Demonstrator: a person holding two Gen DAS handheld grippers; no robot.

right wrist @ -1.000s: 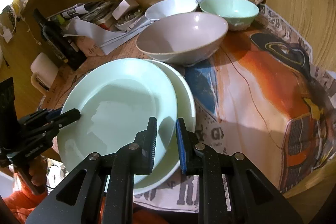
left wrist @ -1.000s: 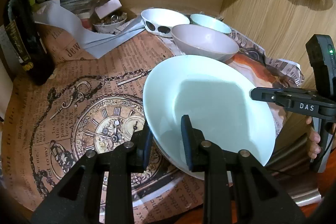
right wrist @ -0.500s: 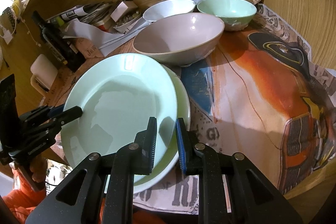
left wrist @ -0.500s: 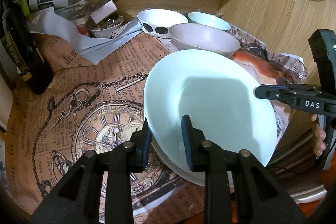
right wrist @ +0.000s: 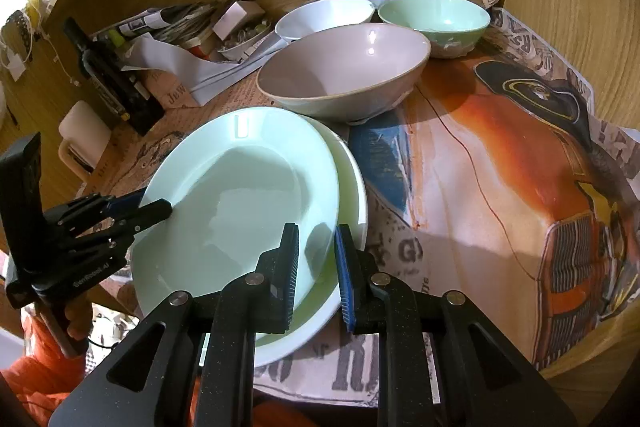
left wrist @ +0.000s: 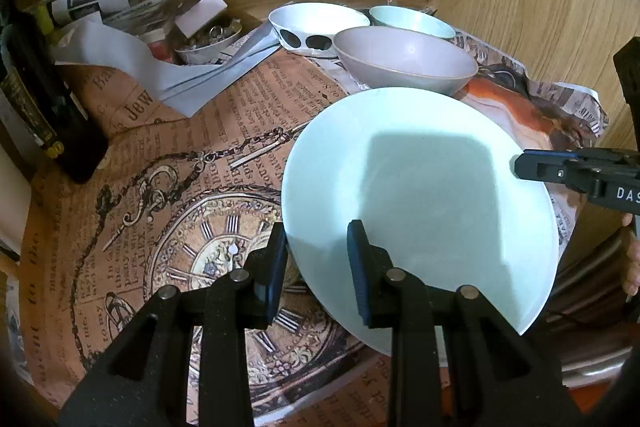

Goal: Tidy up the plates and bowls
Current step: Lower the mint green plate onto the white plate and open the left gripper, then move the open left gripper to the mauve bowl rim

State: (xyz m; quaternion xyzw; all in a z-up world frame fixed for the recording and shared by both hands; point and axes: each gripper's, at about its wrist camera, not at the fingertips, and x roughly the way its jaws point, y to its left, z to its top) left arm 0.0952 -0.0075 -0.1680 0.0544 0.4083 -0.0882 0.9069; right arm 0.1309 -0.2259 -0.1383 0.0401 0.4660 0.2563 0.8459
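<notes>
Warm dim light, hard shadows, glossy glare, fisheye-bent dark edges.

"What can't you see from here?"

"The white plate (right wrist: 352,187) underneath. The green plate (right wrist: 240,195) covers most of it, so I only see its right edge. In my left camera I can't tell if it shows at all."

"Anything else?"

"The right gripper (left wrist: 520,167) runs off the side of my left camera's picture. The dark bottle (left wrist: 48,107) is cut off too, and its label is too blurry to read."
</notes>
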